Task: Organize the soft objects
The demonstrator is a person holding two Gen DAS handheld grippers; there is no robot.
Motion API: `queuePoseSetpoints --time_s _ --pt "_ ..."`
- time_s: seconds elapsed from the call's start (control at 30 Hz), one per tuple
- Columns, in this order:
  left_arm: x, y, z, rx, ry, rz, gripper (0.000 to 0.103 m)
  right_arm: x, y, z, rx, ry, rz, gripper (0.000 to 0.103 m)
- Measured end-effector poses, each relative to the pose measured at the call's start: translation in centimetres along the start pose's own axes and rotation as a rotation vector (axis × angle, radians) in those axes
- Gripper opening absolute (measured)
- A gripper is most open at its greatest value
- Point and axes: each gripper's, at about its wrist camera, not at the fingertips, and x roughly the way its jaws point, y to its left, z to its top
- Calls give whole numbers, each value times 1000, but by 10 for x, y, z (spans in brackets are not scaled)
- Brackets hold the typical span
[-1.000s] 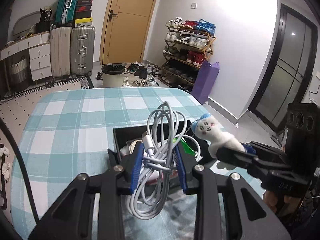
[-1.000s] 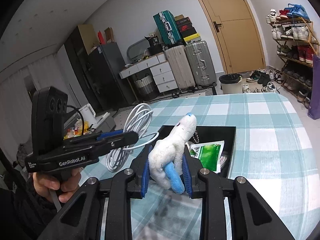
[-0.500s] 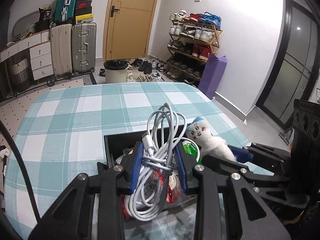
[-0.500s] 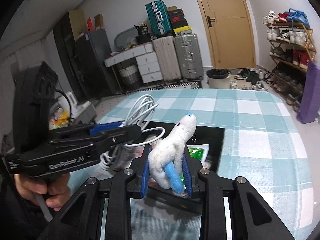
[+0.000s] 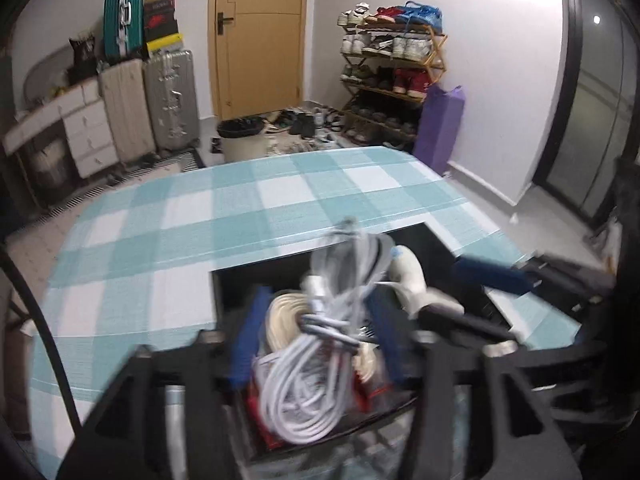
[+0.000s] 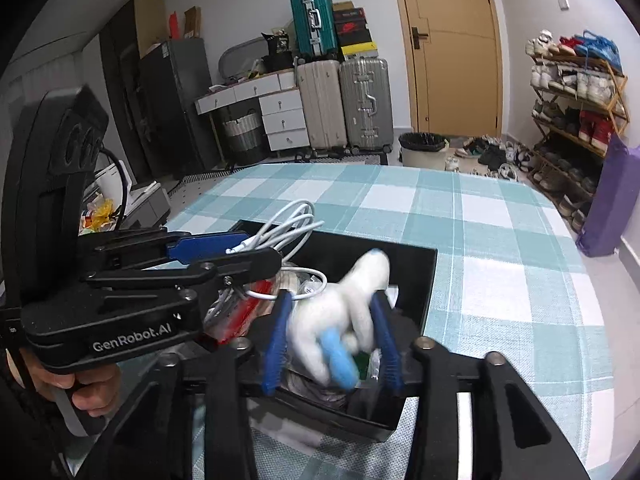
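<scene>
A desk [image 5: 168,240] under a teal-and-white checked cloth fills the near ground. Beyond its far edge stands a closed wooden door [image 5: 258,36], with a dark-lined waste bin [image 5: 242,138] on the floor before it. Left of the door stand two upright suitcases [image 5: 150,102], a teal one [image 5: 124,16] stacked above. At far right, a shoe rack [image 5: 390,68] lines the wall beside a purple bag [image 5: 440,128].

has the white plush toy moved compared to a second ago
Yes. In the right wrist view the white plush toy, between the right gripper's now wider fingers, has come down over the black bin it previously hung short of.
</scene>
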Motion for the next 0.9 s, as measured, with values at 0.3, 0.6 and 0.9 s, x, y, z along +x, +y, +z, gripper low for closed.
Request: queuePoseSetpoints --time_s 0.3,0.6,0.9 --pt "-45 11 -14 -20 -75 -12 101 -49 -1 -12 26 -99 -57 95" --pt "-74 19 -50 -66 -126 21 103 -74 22 -39 -7 -109 -83 103" --pt "-76 14 -79 -74 -155 23 103 -76 36 -56 -17 -136 -98 103"
